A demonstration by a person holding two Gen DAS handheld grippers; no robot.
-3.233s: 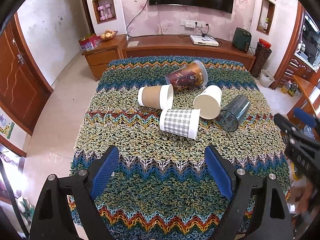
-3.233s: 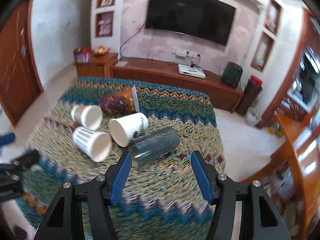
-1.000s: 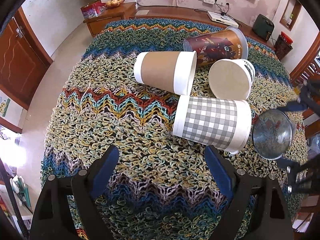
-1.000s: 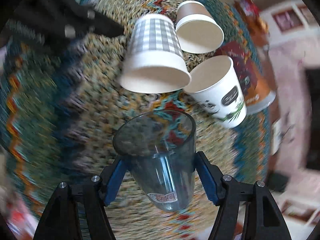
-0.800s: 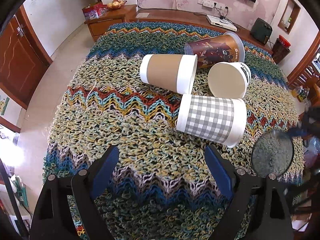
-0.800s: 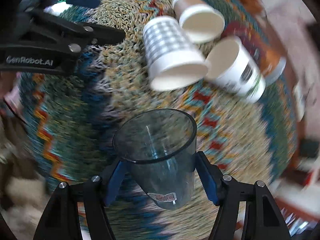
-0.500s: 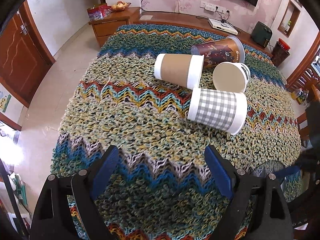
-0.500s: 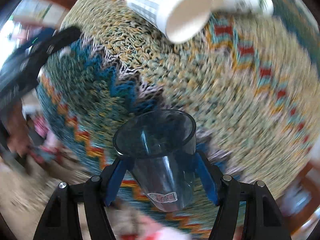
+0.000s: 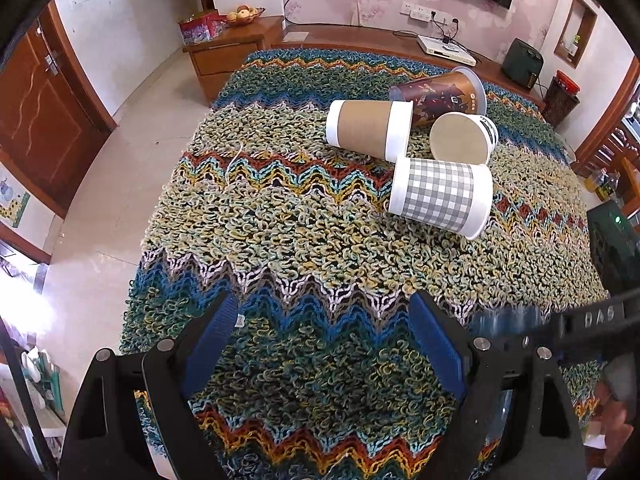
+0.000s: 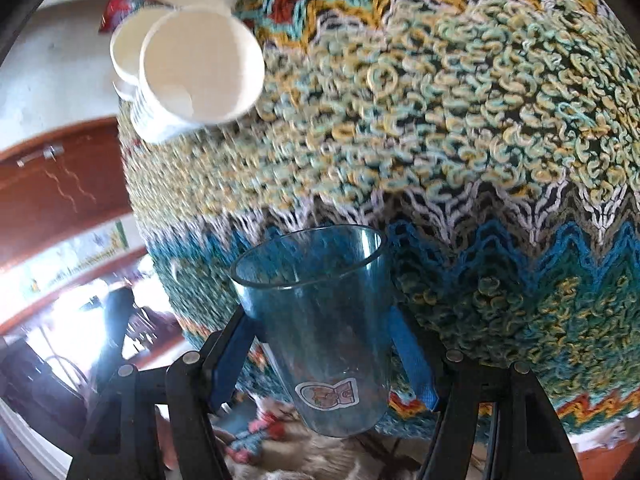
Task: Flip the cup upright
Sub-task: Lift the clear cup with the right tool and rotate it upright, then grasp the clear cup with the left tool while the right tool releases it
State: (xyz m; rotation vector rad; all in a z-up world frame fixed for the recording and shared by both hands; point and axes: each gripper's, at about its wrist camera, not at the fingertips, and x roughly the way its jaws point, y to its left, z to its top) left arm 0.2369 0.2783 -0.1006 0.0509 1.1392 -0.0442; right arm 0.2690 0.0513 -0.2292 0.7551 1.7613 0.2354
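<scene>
My right gripper (image 10: 322,344) is shut on a clear blue plastic cup (image 10: 324,320) with a sticker near its base; its mouth points away from the camera, above the blue zigzag band of the knitted cloth (image 10: 480,140). My left gripper (image 9: 324,344) is open and empty over the near part of the cloth (image 9: 280,240). The right gripper's black body (image 9: 592,320) shows at the right edge of the left wrist view. Several paper cups lie on their sides: a grey checked cup (image 9: 438,196) (image 10: 192,76), a brown-sleeved cup (image 9: 368,128), a white cup (image 9: 462,138) and a dark red printed cup (image 9: 440,94).
A wooden TV bench (image 9: 360,36) and side cabinet (image 9: 224,52) stand beyond the table's far edge. A wooden door (image 9: 36,120) is at the left, with tiled floor (image 9: 120,184) beside the table. Wooden furniture (image 9: 616,148) is at the right.
My right gripper has lifted the blue cup off the cloth, swung it round and carried it toward the near right edge. My left gripper has pulled back from the paper cups.
</scene>
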